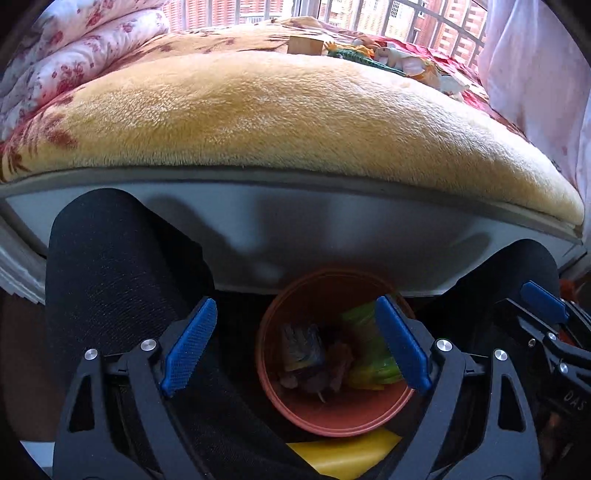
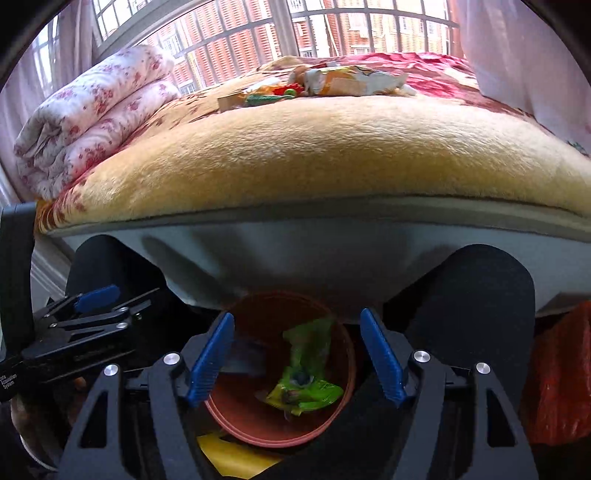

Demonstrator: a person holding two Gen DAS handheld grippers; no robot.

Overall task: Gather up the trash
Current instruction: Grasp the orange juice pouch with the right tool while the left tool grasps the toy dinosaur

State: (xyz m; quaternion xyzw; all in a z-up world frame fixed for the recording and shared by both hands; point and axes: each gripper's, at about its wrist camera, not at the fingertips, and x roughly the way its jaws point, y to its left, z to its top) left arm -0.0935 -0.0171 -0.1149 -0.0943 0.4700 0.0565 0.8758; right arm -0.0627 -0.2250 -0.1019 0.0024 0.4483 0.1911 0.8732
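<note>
A big bed (image 1: pixel 295 122) with a soft yellow blanket (image 2: pixel 314 147) sits near a bright window (image 2: pixel 258 33), with folded flowery quilts (image 2: pixel 92 114) on the left.

A home bedroom: blanketed bed (image 1: pixel 295 122), folded quilt (image 2: pixel 92 118), barred window (image 2: pixel 258 33).

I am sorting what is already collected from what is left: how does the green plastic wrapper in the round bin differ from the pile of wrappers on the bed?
The green plastic wrapper lies inside the round terracotta-coloured bin on the floor; the pile of orange and white wrappers lies on the plush yellow blanket, far side of the bed. The first is one crumpled piece, the second several pieces. Both are loose, crumpled packaging.
</note>
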